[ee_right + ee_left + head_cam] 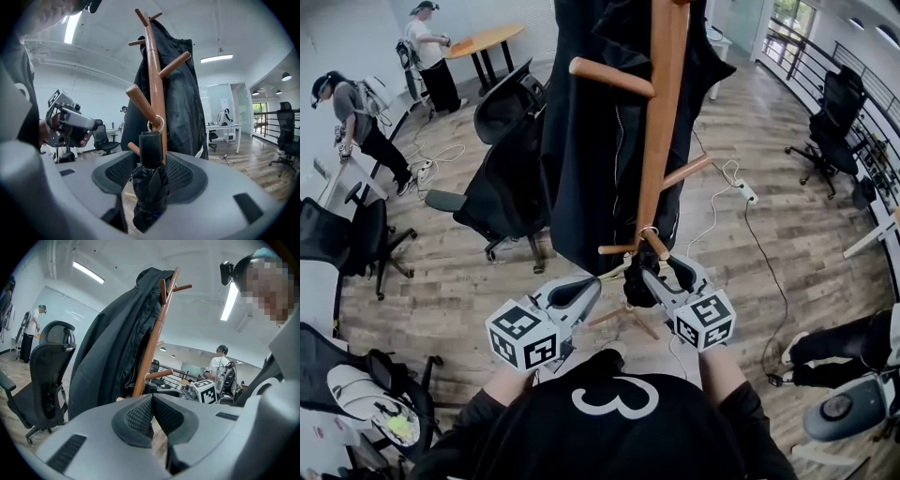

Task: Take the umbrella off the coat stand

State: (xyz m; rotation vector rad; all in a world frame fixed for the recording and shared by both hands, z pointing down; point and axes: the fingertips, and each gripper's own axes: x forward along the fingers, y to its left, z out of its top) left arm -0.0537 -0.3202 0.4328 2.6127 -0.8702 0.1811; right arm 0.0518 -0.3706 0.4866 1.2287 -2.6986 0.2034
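Between parted jaws of right gripper [151,173], umbrella [149,199], hanging from coat stand [153,84]

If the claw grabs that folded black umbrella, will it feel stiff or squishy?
Probably squishy outside: the umbrella shows loose bunched fabric folds. Its boxy handle looks rigid. Hanging by a ring on a peg, it would likely swing when nudged.

A black coat [591,122] hangs; an office chair [502,192] stands beside it on wooden floor [806,244].
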